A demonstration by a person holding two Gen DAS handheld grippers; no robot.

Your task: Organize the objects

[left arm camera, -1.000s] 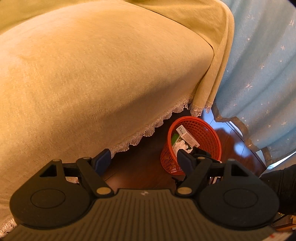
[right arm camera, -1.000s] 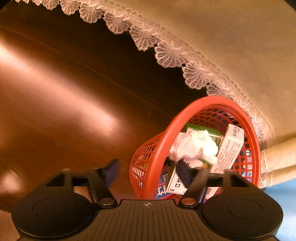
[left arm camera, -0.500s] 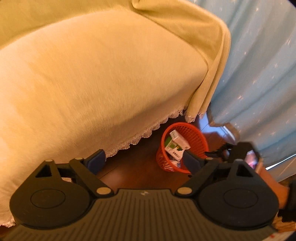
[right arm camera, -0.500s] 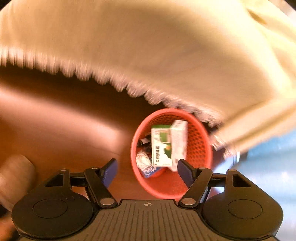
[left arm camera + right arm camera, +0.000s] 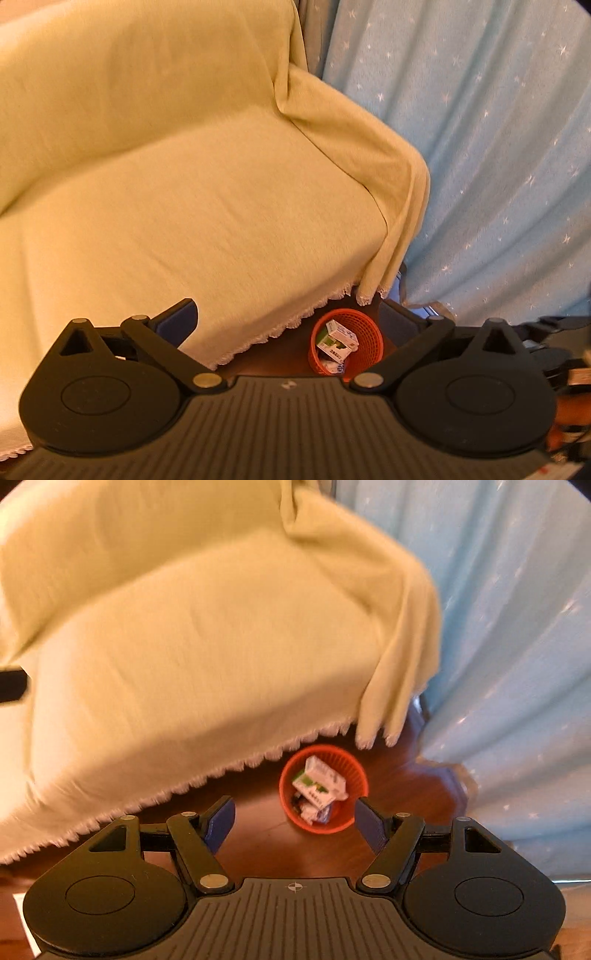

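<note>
Red mesh basket (image 5: 324, 789) on wooden floor (image 5: 266, 834), below the lace hem of a yellow sofa cover (image 5: 192, 635), holding white-and-green boxes (image 5: 319, 782). Right gripper (image 5: 294, 821): fingers spread, empty, basket between and beyond them. Left gripper (image 5: 291, 321): likewise spread, empty.

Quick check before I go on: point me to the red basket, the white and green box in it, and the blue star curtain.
red basket (image 5: 356, 775): right wrist view, inner mesh wall on its right side.
white and green box (image 5: 319, 781): right wrist view, its top face.
blue star curtain (image 5: 480, 166): left wrist view, mid-fold of the fabric.
</note>
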